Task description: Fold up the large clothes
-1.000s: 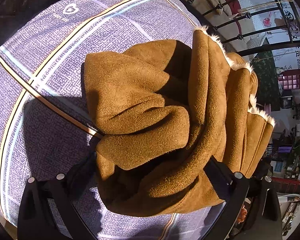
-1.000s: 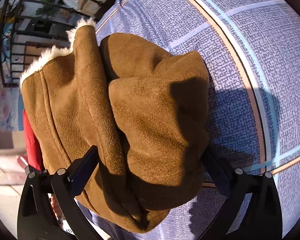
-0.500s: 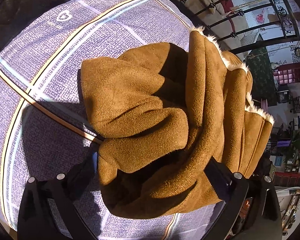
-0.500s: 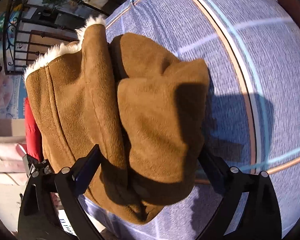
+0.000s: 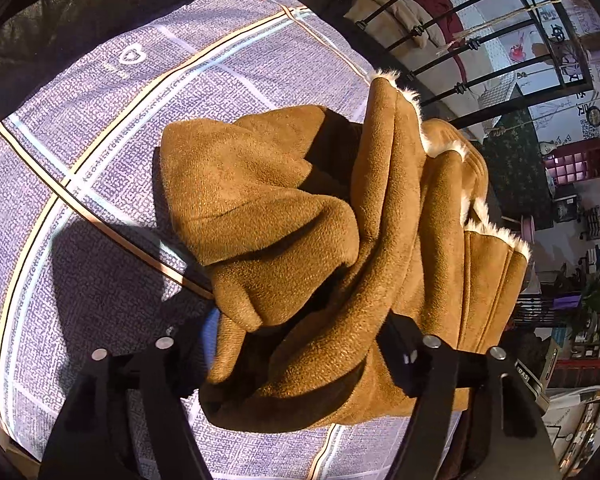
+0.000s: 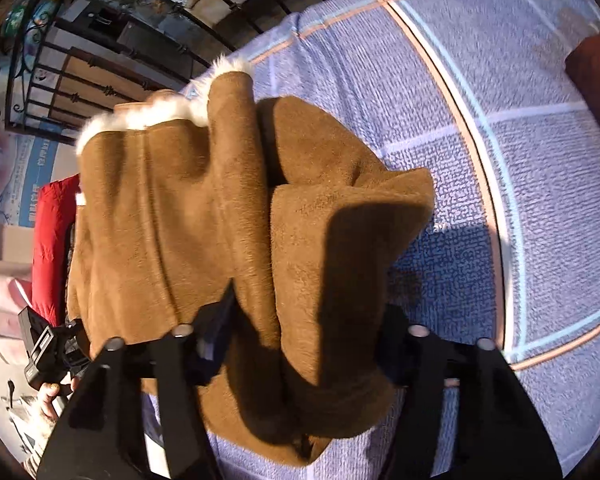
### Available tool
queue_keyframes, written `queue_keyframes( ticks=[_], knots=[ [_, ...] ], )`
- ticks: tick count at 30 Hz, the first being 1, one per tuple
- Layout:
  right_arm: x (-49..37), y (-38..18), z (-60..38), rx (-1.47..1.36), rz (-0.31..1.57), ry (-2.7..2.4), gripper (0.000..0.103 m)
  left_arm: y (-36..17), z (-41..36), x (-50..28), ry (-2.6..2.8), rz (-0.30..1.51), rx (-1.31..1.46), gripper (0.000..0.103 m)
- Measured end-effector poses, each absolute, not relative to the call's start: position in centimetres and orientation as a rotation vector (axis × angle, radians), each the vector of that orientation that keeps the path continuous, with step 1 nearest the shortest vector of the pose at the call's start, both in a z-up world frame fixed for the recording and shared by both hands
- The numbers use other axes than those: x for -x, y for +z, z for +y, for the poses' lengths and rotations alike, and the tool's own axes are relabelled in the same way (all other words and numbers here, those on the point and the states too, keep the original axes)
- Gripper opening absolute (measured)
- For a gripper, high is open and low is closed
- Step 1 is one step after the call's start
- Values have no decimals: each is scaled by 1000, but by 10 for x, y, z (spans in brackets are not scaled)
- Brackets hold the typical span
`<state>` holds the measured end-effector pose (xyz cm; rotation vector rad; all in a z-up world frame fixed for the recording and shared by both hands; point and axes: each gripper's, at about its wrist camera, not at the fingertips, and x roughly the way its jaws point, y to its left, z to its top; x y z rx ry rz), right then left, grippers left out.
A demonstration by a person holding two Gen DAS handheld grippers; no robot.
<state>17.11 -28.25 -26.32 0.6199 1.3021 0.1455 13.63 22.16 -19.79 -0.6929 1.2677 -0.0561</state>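
A bulky brown suede coat (image 5: 324, 216) with white fleece lining at its edges is bunched in thick folds above a lilac checked bed sheet (image 5: 100, 128). My left gripper (image 5: 296, 344) is shut on a thick wad of its folds. In the right wrist view the same coat (image 6: 228, 216) fills the middle, and my right gripper (image 6: 304, 340) is shut on another wad of it. The fingertips of both grippers are buried in the fabric.
The sheet (image 6: 520, 160) has orange, white and pale blue stripes. A black iron railing (image 5: 480, 52) runs behind the bed. A dark leather item (image 5: 60, 20) lies at the far left corner. A red garment (image 6: 54, 240) hangs at the left.
Both grippers have moved with the coat bundle across the sheet. The folds sit tighter between the right gripper's fingers. The grip on both sides is unchanged.
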Motion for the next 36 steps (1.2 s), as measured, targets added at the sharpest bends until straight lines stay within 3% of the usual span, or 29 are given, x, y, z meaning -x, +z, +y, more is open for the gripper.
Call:
queue_keyframes(
  ticks=[6,19,31,36],
  knots=[
    [-147,-212,-283,-688,1215,184,44,-152,220,-132,-129,1190,677,45],
    [-80,-88,-321,-648,1048,167,42,-48,148,-148,-428,1110,497,35],
    [21,56,-505,-631,683,-27,41,79,-97,-185,-918,825,315,34],
    [119,81,-582,-653,535,-301,42,70,-243,-198,-1143,865,274,35]
  ],
)
